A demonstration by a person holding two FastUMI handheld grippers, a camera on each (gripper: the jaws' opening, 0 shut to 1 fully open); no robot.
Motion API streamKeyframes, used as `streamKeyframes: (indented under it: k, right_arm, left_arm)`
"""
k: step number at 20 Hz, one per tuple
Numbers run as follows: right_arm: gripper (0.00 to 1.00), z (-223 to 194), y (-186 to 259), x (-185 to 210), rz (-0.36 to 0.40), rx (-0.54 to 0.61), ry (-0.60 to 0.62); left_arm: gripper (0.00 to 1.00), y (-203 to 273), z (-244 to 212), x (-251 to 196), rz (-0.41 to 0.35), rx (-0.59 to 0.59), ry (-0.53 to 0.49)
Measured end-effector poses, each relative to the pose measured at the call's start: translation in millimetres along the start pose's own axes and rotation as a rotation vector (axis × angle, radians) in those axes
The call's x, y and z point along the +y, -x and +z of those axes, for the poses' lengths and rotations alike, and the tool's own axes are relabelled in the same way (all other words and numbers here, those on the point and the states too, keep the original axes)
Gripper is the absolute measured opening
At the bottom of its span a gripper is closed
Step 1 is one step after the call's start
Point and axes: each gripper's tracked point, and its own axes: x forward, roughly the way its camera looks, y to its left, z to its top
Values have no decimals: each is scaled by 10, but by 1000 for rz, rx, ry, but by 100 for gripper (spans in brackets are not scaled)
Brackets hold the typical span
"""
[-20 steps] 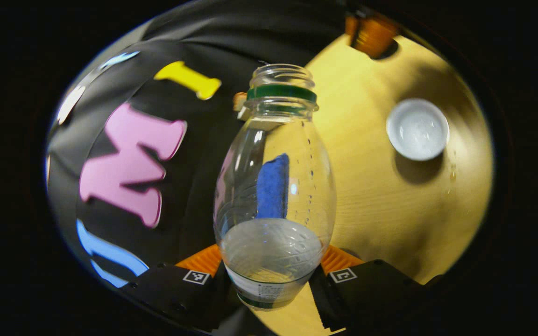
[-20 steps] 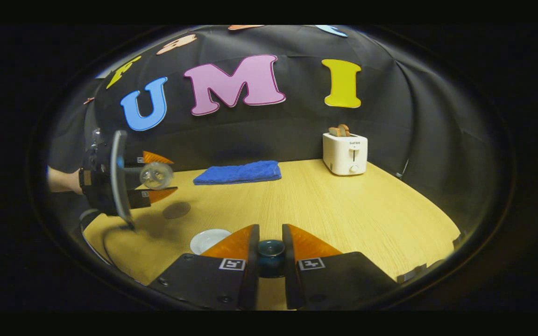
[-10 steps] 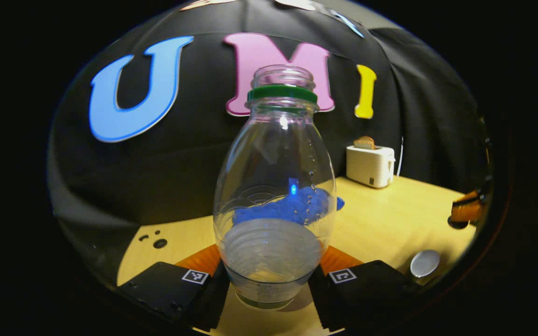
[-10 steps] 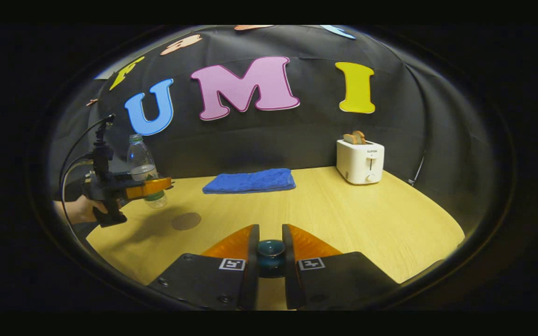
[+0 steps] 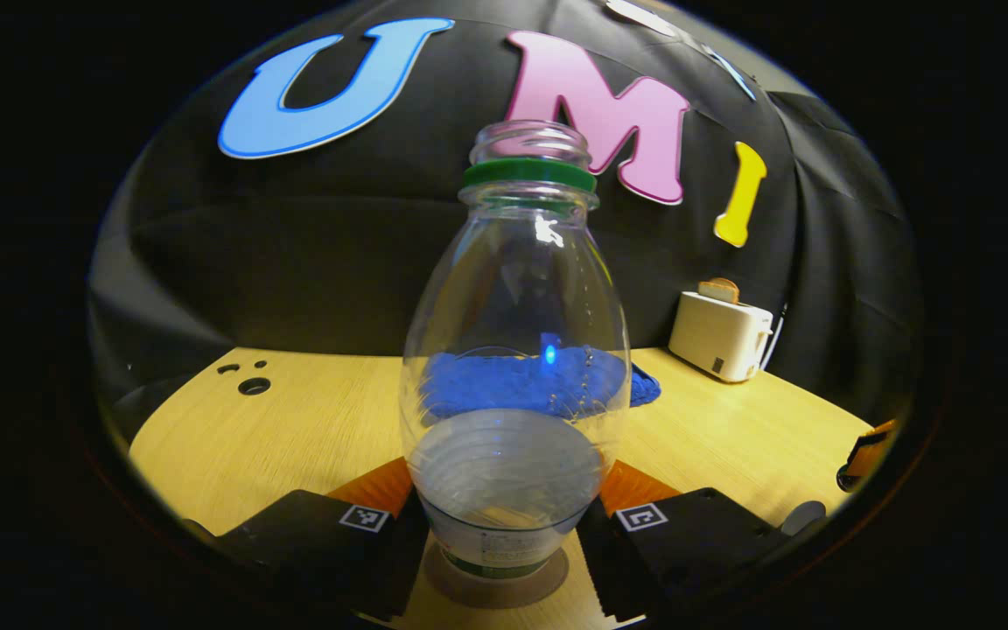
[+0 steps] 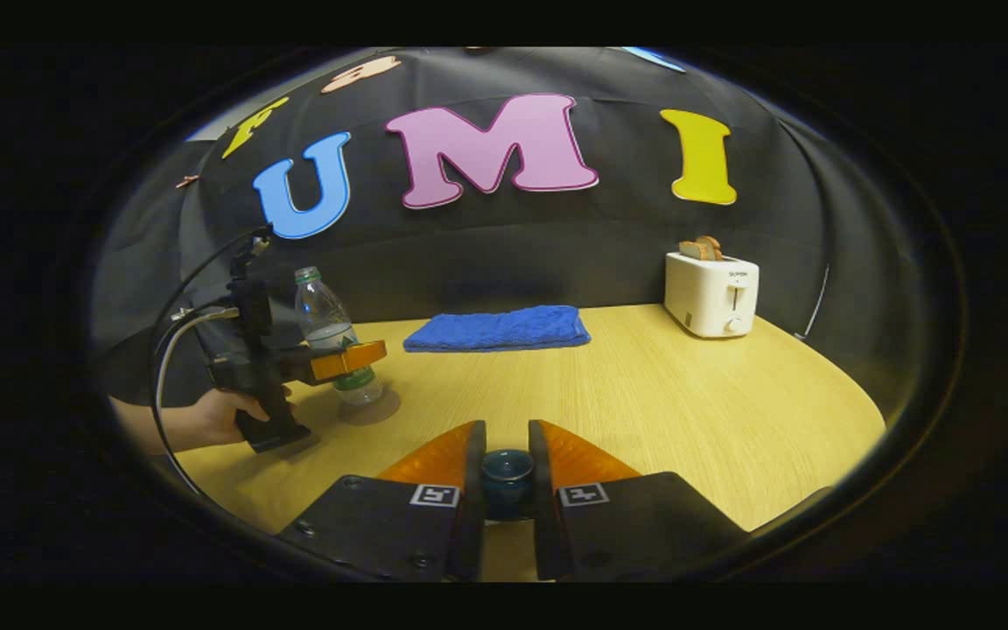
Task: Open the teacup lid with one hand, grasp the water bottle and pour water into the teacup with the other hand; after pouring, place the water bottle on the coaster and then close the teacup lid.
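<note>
My left gripper (image 5: 508,479) is shut on the lower body of a clear, uncapped water bottle (image 5: 517,332) with a green neck ring and a little water in it. The bottle is upright, its base on or just above a round brown coaster (image 5: 495,588). In the right gripper view, the same bottle (image 6: 326,325) and left gripper (image 6: 348,359) are over the coaster (image 6: 373,408) at the left, with a hand (image 6: 222,420) on the handle. My right gripper (image 6: 506,433) is shut on the dark teal lid knob (image 6: 507,472). The teacup's rim (image 5: 806,516) peeks in at lower right.
A folded blue towel (image 6: 500,328) lies at the back of the wooden table (image 6: 661,411). A white toaster (image 6: 714,293) with bread in it stands at the back right. Small holes (image 5: 252,385) mark the table's far left. A cable (image 6: 173,350) trails from the left gripper.
The left gripper swung the bottle from tilted over the teacup to upright and brought it down to the coaster. The right gripper kept hold of the lid and shifted slightly.
</note>
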Motion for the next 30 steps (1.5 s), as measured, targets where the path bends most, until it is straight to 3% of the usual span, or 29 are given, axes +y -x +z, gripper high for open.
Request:
streamKeyframes:
  k: [1, 2, 3, 4, 7, 8, 10, 13, 15, 17, 18, 19, 20, 24, 27, 28, 30]
  right_arm:
    - [26, -14, -24, 14, 4, 1, -3]
    - [22, -43, -38, 26, 6, 8, -4]
    - [31, -58, -51, 37, 10, 13, -2]
    - [26, -79, -66, 40, 12, 19, 0]
    - [26, -99, -87, 25, 11, 25, 4]
    - [22, -87, -90, 22, 10, 22, 3]
    - [31, -70, -87, 4, 5, 16, 4]
    - [24, -70, -83, -18, -2, 9, 19]
    - [24, -71, -77, -22, -2, 8, 21]
    - [31, -67, -61, -17, -3, 4, 22]
    - [22, -71, -62, -18, -3, 5, 20]
    - [26, -70, -59, -10, -3, 6, 18]
    - [22, -63, -64, -4, -3, 6, 15]
    - [22, -12, -51, 47, 2, -3, 10]
    - [31, -10, -29, 70, 6, -8, 16]
    - [22, -16, -35, 79, 7, -7, 16]
    - [26, -41, -59, 93, 6, -9, 21]
  left_arm:
    - [79, -27, -33, 24, 12, -7, 14]
    - [79, -41, -65, 42, 20, -13, 17]
    - [80, -54, -122, 43, 19, -11, 11]
    - [80, -49, -149, 24, 21, -8, -9]
    - [81, -77, -167, -45, 27, -4, -108]
    - [81, -78, -146, -70, 25, -10, -115]
    - [82, -73, -181, -123, 10, -1, -109]
    - [83, -41, -236, -73, 28, 24, -109]
    - [95, -27, -203, -69, 30, 18, -97]
    - [98, 3, -198, -98, 21, 21, -94]
    - [98, 35, -221, -105, 19, 34, -99]
    - [98, 73, -243, -108, 19, 49, -105]
    - [98, 106, -256, -86, 27, 60, -107]
    - [98, 272, -264, -76, 29, 77, -100]
    - [98, 465, -313, -106, 19, 98, -102]
    - [98, 554, -351, -121, 15, 112, -97]
    - [98, 773, -391, -105, 37, 121, -121]
